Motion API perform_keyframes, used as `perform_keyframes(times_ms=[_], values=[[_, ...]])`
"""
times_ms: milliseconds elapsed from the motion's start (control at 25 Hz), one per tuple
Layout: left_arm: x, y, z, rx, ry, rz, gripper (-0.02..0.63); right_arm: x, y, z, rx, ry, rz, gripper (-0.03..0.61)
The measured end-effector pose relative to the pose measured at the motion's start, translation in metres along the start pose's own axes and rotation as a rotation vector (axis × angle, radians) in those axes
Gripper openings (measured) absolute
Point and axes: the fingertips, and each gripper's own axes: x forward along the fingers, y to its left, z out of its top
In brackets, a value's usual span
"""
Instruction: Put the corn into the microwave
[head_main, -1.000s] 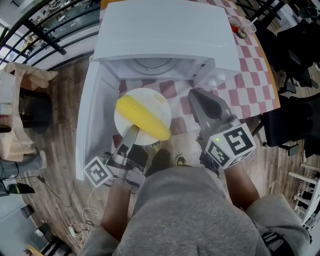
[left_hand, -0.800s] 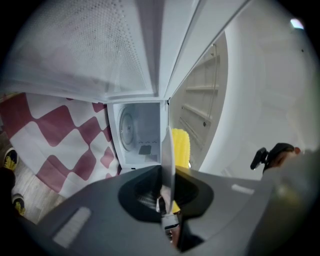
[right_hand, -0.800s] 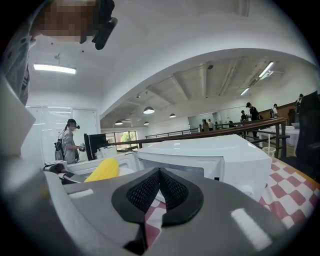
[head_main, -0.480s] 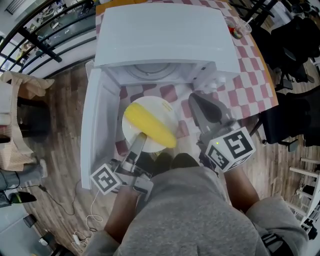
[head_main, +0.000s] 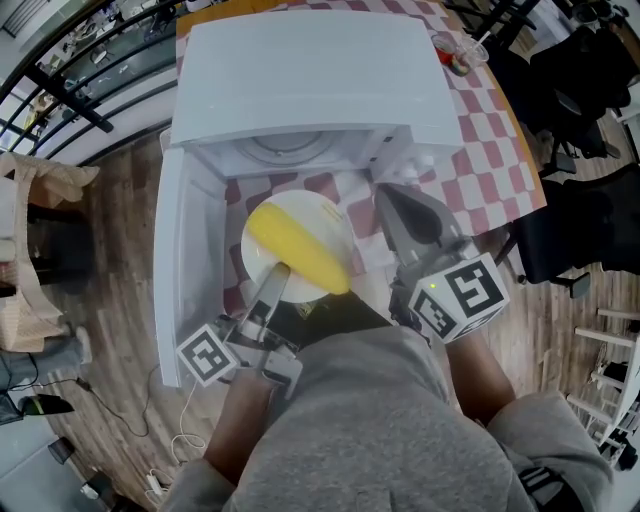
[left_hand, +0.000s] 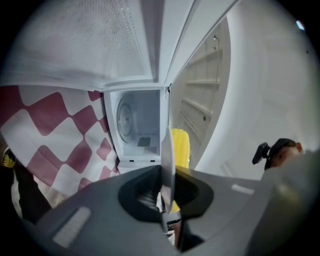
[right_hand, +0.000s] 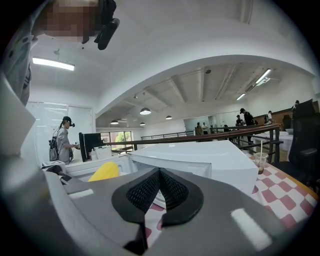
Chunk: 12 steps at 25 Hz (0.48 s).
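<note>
A yellow corn cob (head_main: 297, 245) lies on a white plate (head_main: 262, 262) in front of the open white microwave (head_main: 310, 75). My left gripper (head_main: 280, 272) is shut on the plate's near rim and holds it level before the cavity (head_main: 290, 150). In the left gripper view the plate (left_hand: 167, 150) shows edge-on between the jaws of the left gripper (left_hand: 167, 175), with the corn (left_hand: 181, 147) beyond and the cavity (left_hand: 137, 125) ahead. My right gripper (head_main: 392, 200) hangs to the plate's right, shut and holding nothing. In the right gripper view the right gripper (right_hand: 160, 172) points past the corn (right_hand: 105, 171) at the microwave (right_hand: 210, 160).
The microwave door (head_main: 175, 270) stands swung out to the left. The microwave sits on a red-and-white checkered tablecloth (head_main: 480, 170). A plastic cup with a straw (head_main: 455, 52) stands at the table's far right. Dark chairs (head_main: 580, 220) stand to the right.
The head view has drifted a little. The plate with the corn and both grippers stay about where they were in front of the microwave.
</note>
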Motion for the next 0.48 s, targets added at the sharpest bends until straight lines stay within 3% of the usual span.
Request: perform_keyframes(times_ms=[480], values=[[0.047, -0.002, 0.018, 0.018, -0.029, -0.011, 0.029, 0.022, -0.037, 0.016, 0.006, -0.024, 0.021, 0.000]])
